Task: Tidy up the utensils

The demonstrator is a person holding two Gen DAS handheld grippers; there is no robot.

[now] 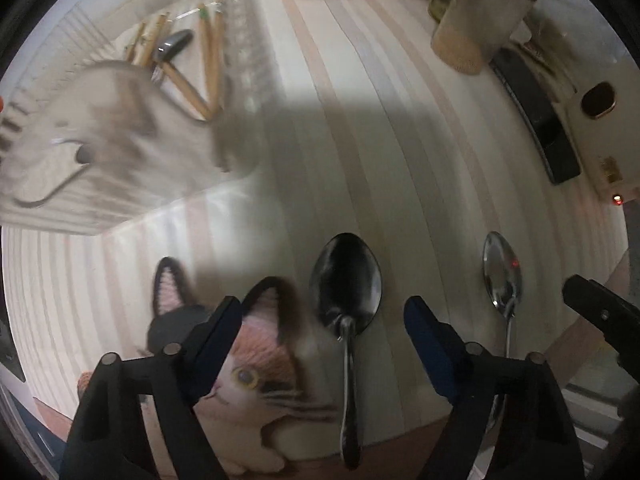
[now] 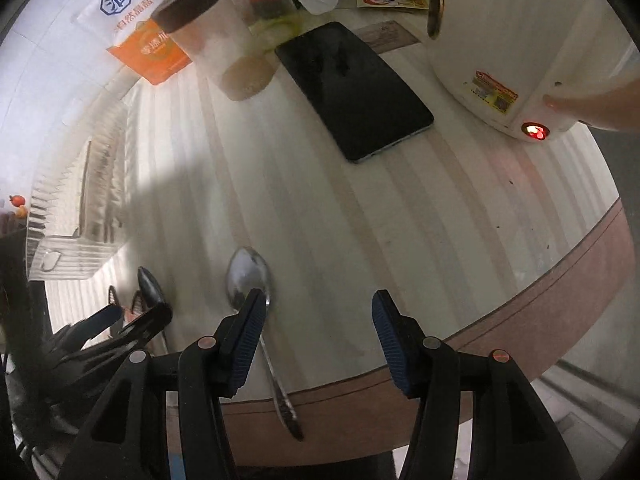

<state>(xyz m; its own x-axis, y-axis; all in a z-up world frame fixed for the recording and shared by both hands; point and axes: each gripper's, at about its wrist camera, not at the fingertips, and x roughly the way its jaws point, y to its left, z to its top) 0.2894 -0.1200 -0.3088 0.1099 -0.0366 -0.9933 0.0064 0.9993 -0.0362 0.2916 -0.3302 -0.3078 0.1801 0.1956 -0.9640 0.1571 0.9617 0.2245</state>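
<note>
Two metal spoons lie on the striped table near its front edge. In the left wrist view the darker spoon (image 1: 346,280) lies lengthwise between the spread fingers of my left gripper (image 1: 323,306), and the pads do not touch it. The shinier spoon (image 1: 502,272) lies to its right, by the tip of my right gripper (image 1: 600,316). The right wrist view shows that spoon (image 2: 248,272) under the left finger of my right gripper (image 2: 318,298), which is open with bare table between the pads. A clear ribbed tray (image 1: 100,184) at the upper left holds chopsticks (image 1: 212,52) and a spoon (image 1: 174,44).
A cat-shaped mat (image 1: 256,372) lies under my left gripper. Farther back stand a black phone (image 2: 354,88), a white rice cooker (image 2: 500,40) with a red light, a dark-lidded jar (image 2: 212,32) and an orange packet (image 2: 160,52). The table's brown edge (image 2: 560,280) curves close on the right.
</note>
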